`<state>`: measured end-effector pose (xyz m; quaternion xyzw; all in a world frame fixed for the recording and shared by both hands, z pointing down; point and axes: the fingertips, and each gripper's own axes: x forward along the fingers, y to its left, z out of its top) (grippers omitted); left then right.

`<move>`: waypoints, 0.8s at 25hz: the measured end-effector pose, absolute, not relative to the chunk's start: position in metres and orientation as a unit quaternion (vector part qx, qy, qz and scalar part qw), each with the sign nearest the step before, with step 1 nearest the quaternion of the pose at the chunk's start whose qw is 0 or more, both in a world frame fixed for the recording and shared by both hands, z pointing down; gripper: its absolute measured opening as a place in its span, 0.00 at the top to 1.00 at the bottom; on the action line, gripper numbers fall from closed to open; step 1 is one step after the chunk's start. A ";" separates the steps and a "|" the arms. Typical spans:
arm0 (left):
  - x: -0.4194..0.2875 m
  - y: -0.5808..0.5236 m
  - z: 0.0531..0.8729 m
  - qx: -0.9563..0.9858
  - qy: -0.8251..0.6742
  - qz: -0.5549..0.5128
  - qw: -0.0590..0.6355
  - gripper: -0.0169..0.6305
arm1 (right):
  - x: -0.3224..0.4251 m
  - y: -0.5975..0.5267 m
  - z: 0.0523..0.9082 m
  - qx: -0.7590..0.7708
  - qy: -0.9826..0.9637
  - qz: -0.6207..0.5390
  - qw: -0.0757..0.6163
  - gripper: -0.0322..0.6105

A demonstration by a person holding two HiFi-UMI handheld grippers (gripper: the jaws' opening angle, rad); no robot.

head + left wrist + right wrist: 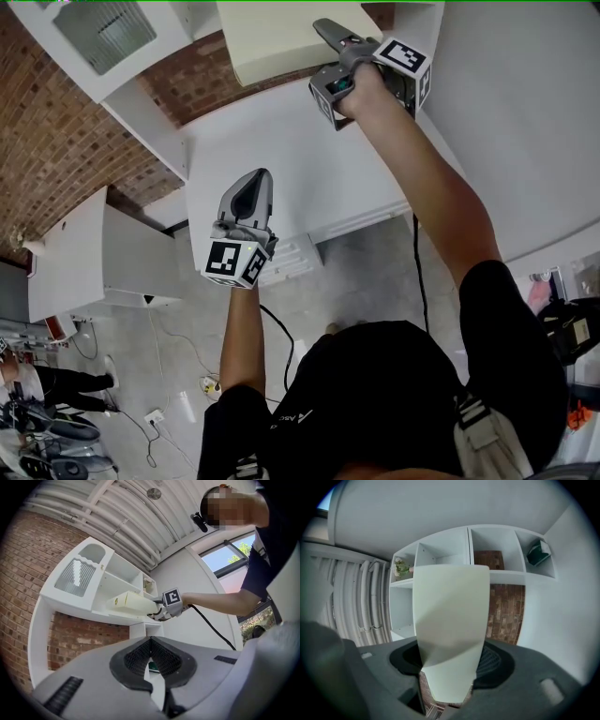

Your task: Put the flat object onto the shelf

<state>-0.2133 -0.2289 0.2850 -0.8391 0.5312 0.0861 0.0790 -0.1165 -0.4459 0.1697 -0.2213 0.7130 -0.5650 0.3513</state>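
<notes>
Cream flat stiff-looking box (450, 616), pinched at its near end in the right tongs (449, 667) up by the white shelf unit (502, 576), looks light but tippy, so a deeper hold seems wise; left tongs (152, 660) closed, empty.

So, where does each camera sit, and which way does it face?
Head view: on the person's head, facing steeply down; shows both arms, left claw, right claw.
Left gripper view: on the left claw, facing the shelf and the person; shows its closed jaws.
Right gripper view: on the right claw, facing the shelf; shows its jaws gripping the flat object.
Shared: both gripper views see the shelf.
</notes>
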 end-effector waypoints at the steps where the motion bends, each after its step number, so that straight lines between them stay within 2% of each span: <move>1: -0.216 -0.230 0.286 -0.838 0.533 0.087 0.077 0.98 | -0.119 -0.451 0.168 -0.222 0.713 -0.564 0.352 0.53; 8: -0.222 -0.238 0.268 -0.836 0.531 0.092 0.102 0.98 | -0.133 -0.481 0.163 -0.240 0.710 -0.565 0.346 0.53; 20: -0.215 -0.277 0.218 -0.848 0.506 0.094 0.126 0.98 | -0.144 -0.518 0.157 -0.231 0.686 -0.577 0.379 0.51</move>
